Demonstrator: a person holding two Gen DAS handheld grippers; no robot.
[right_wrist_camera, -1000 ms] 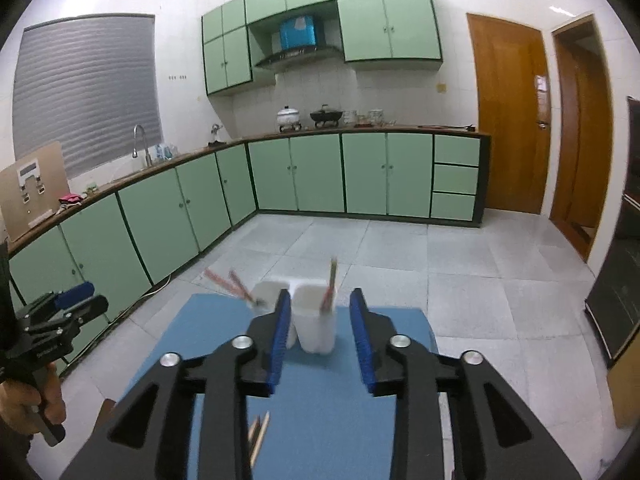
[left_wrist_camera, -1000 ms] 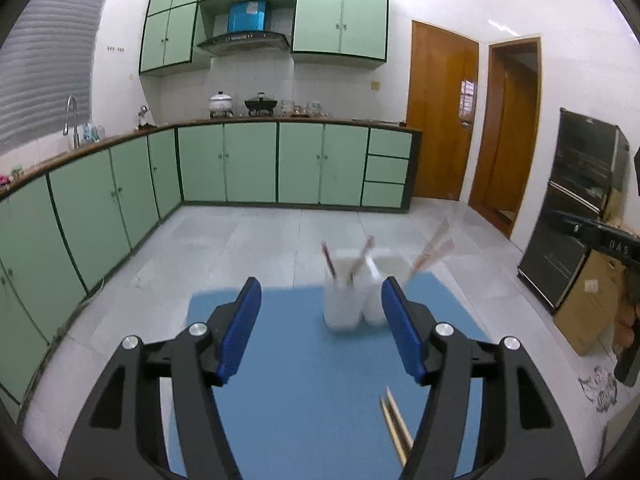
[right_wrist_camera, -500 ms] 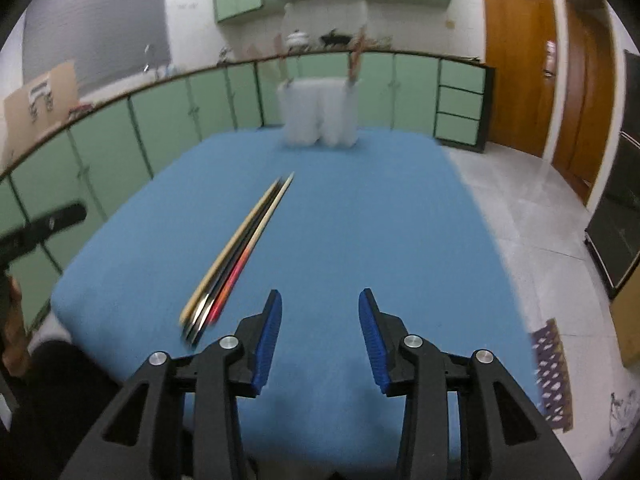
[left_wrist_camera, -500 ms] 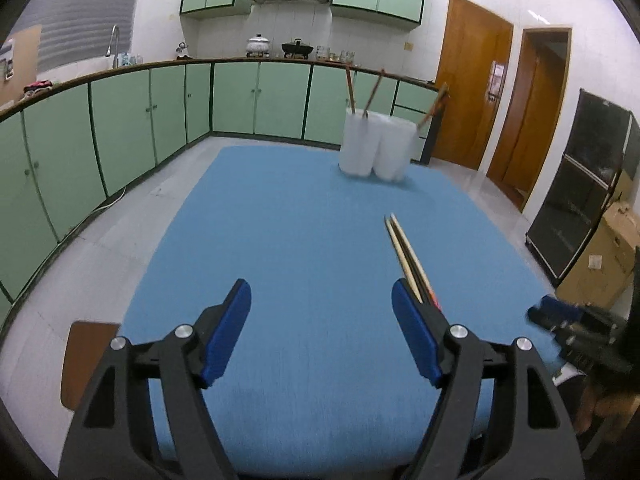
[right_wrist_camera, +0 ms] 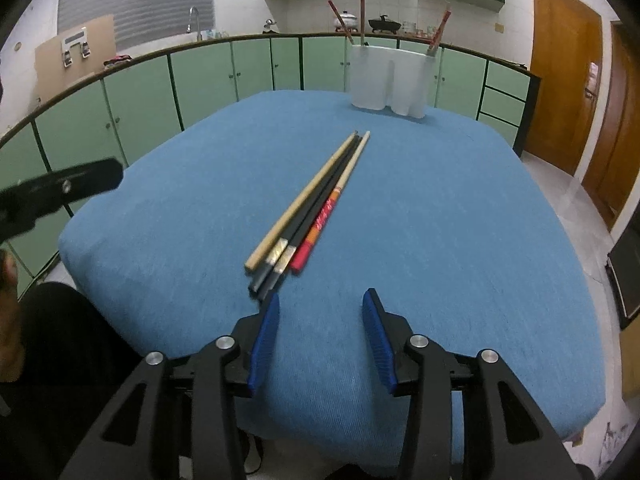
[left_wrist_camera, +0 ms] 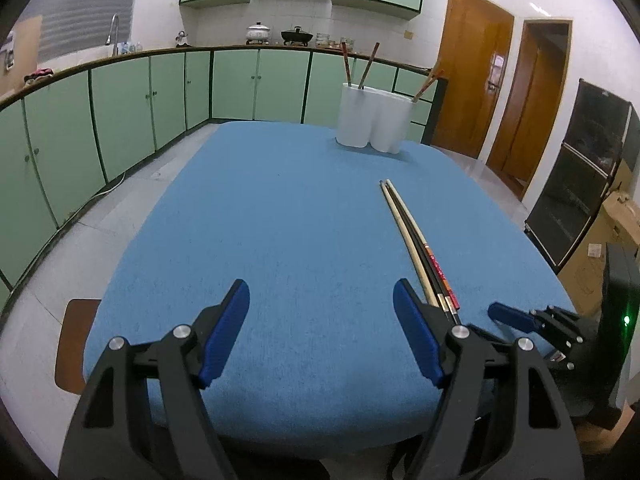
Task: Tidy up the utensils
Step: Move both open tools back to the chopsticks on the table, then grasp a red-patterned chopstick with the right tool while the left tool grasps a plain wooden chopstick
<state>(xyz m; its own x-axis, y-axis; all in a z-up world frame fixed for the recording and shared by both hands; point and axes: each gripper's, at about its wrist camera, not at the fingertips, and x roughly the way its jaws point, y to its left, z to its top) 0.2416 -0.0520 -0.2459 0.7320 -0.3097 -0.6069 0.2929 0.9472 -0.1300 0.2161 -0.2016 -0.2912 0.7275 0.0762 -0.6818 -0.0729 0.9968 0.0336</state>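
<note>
Several chopsticks lie side by side on the blue table: wooden, black and red-handled ones. They also show in the left wrist view. A white two-part holder with three chopsticks in it stands at the far edge; it also shows in the left wrist view. My right gripper is open and empty, just short of the chopsticks' near ends. My left gripper is open and empty over the near table edge, left of the chopsticks.
Green kitchen cabinets run along the left and back. Wooden doors and a black oven are at the right. A brown stool stands by the table's near left corner. Cardboard boxes sit on the floor at right.
Both grippers dropped from high above the table and pulled back to its near edge. The holder now looks far and the loose chopsticks lie close ahead. Both jaws stayed open.
</note>
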